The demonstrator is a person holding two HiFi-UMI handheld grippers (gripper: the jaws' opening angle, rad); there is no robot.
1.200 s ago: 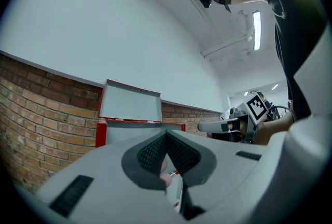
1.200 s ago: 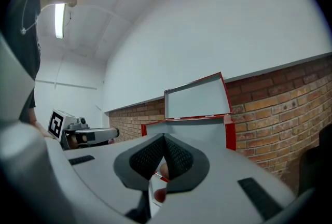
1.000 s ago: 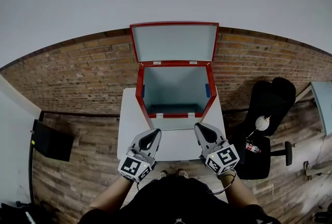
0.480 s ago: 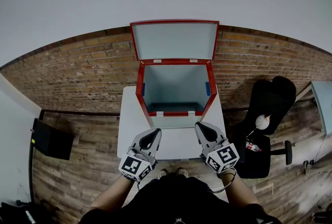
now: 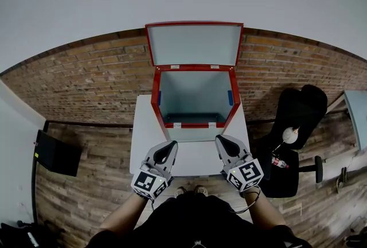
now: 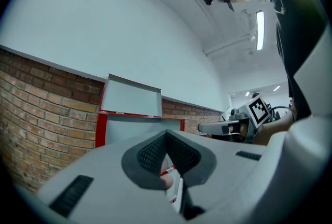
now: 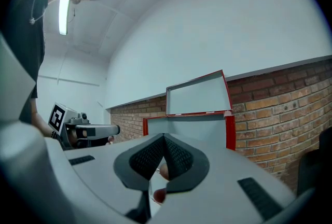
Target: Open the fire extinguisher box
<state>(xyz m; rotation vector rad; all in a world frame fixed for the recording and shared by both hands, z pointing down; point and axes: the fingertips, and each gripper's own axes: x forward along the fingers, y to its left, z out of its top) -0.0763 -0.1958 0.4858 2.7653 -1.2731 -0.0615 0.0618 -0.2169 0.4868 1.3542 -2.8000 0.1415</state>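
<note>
The red fire extinguisher box (image 5: 195,97) stands on a white table (image 5: 143,138) with its lid (image 5: 194,44) swung up against the wall. Its pale inside shows nothing in it. The box also shows in the left gripper view (image 6: 135,119) and in the right gripper view (image 7: 199,114). My left gripper (image 5: 169,147) hangs shut in front of the box at the left, apart from it, holding nothing. My right gripper (image 5: 221,142) is shut too, at the front right, nothing in it. Each gripper sees the other: the right gripper (image 6: 207,128) and the left gripper (image 7: 111,129).
A brick wall band (image 5: 86,80) runs behind the table, with a white wall above. A black office chair (image 5: 295,126) stands to the right, a dark case (image 5: 56,155) on the wooden floor to the left. The person's body fills the bottom of the head view.
</note>
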